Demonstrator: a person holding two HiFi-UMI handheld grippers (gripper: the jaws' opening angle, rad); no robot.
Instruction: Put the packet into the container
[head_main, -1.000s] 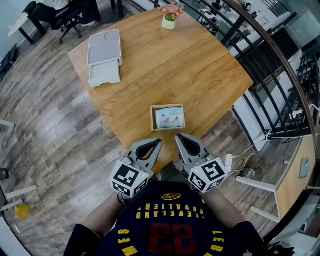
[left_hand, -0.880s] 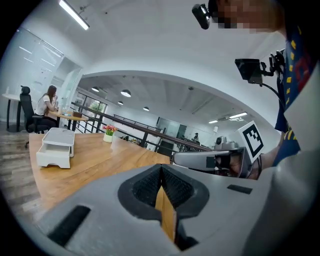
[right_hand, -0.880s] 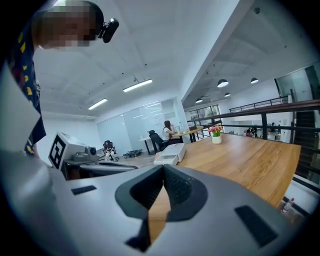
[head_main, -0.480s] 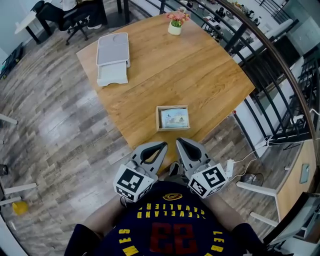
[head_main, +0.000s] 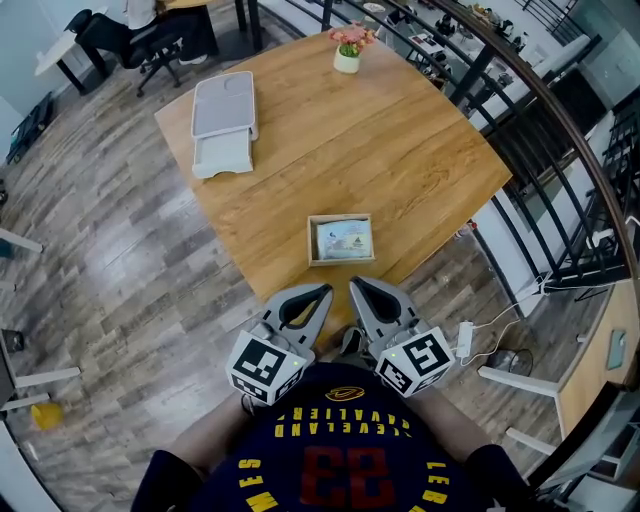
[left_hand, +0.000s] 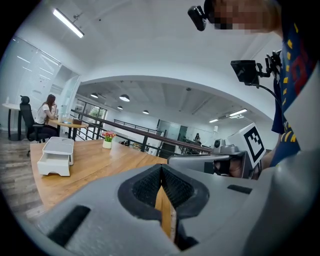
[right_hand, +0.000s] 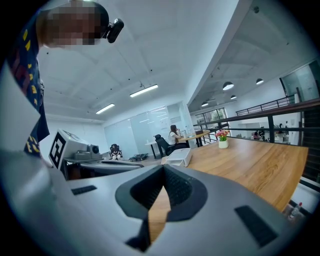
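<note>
1. The packet lies flat inside the container, within its walls. By the look of it the placing is already done, and no step is in hand.
2. Nothing seems left to carry. At most the next move is a check that the packet sits below the container's rim, and it appears to.
3. The left gripper has its jaws pressed together with nothing between them. It is held low against the person's torso, on the near side of the container and apart from it, with its tips pointing toward the container.
4. The right gripper is likewise closed and empty. It sits just beside the left gripper, also short of the container, and angles in toward it.
</note>
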